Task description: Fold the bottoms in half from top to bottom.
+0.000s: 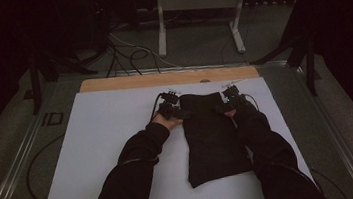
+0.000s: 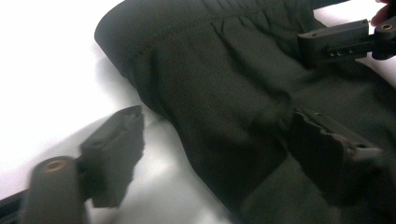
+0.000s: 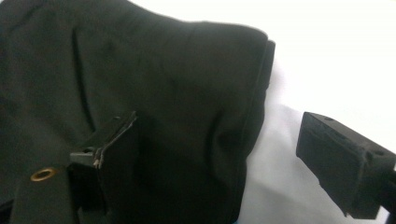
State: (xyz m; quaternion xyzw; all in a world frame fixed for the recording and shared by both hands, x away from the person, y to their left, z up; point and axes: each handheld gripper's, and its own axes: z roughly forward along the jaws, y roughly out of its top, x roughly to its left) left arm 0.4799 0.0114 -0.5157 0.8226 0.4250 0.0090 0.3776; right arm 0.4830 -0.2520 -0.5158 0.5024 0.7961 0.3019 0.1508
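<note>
A black garment (image 1: pixel 214 140) with a gathered elastic waistband (image 2: pixel 224 21) lies flat on a white board (image 1: pixel 110 152), waistband at the far end. My left gripper (image 1: pixel 172 111) is at the waistband's left corner. Its jaws stand apart astride the cloth edge (image 2: pixel 217 121), one over the white board and one over the fabric. My right gripper (image 1: pixel 230 101) is at the waistband's right corner, also open, with the garment's folded edge (image 3: pixel 217 123) between its jaws. The right gripper's jaw (image 2: pixel 336 42) shows far off in the left gripper view.
The white board lies on a wooden table whose far edge (image 1: pixel 162 78) is bare. Behind it on the floor are cables (image 1: pixel 129 54) and a light metal stand (image 1: pixel 196 1). Rails (image 1: pixel 15 163) run along both sides of the table.
</note>
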